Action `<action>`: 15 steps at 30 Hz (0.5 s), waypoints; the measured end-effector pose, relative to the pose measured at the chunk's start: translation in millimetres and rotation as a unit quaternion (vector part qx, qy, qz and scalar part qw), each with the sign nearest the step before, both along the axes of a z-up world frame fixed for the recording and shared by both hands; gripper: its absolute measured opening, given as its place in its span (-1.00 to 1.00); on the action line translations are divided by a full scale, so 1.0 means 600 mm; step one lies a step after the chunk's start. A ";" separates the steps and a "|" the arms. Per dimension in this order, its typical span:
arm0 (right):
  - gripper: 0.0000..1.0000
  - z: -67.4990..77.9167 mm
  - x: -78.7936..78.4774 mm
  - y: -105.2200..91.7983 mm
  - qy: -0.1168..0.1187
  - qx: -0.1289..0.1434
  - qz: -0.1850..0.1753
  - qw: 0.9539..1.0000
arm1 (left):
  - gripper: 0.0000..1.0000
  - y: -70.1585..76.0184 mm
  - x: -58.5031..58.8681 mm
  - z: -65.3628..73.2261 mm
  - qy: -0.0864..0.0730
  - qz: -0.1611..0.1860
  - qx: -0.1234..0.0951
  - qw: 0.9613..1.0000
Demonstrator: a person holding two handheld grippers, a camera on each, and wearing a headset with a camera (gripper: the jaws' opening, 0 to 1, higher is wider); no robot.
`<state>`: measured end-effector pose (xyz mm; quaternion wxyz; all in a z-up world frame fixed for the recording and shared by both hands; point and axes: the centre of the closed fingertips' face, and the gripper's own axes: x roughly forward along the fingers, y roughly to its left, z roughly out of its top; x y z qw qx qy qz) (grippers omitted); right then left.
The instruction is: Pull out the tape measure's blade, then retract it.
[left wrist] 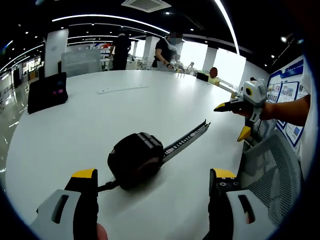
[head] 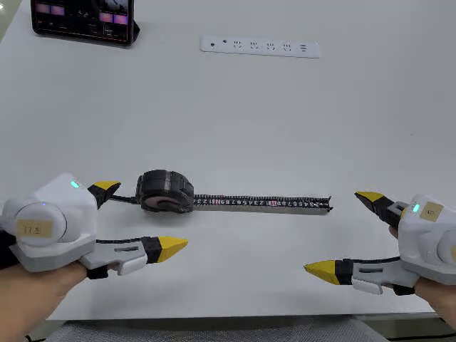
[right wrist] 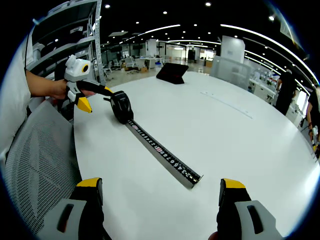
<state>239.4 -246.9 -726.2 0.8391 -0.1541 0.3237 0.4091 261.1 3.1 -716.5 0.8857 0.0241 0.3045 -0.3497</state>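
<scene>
A black tape measure case [head: 165, 191] lies on the white table [head: 235, 121], with its blade [head: 260, 203] drawn out to the right and lying flat. My left gripper [head: 142, 217] is open just left of the case, its jaws apart from it. From that gripper's own view the case [left wrist: 135, 159] sits just ahead of my open left gripper [left wrist: 153, 176]. My right gripper [head: 342, 233] is open, a little right of the blade's end hook [head: 328, 204]. In the right gripper view the blade [right wrist: 160, 148] runs from the case [right wrist: 121, 106] toward my open right gripper [right wrist: 162, 184].
A white power strip [head: 260, 47] lies at the back of the table, with a dark tablet [head: 84, 18] at the back left. The table's near edge runs just below both grippers, over a grey mesh chair [right wrist: 42, 155]. People stand far off [left wrist: 167, 50].
</scene>
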 end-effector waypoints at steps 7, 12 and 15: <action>0.91 -0.003 0.005 -0.005 -0.001 -0.001 -0.003 1.000 | 0.77 -0.013 -0.004 -0.006 0.008 0.003 -0.012 1.000; 0.90 -0.004 0.005 -0.006 0.000 -0.001 -0.002 1.000 | 0.77 -0.018 -0.005 -0.009 0.012 0.007 -0.020 1.000; 0.90 -0.005 0.006 -0.007 0.000 -0.001 -0.002 1.000 | 0.76 -0.020 -0.004 -0.008 0.012 0.008 -0.022 1.000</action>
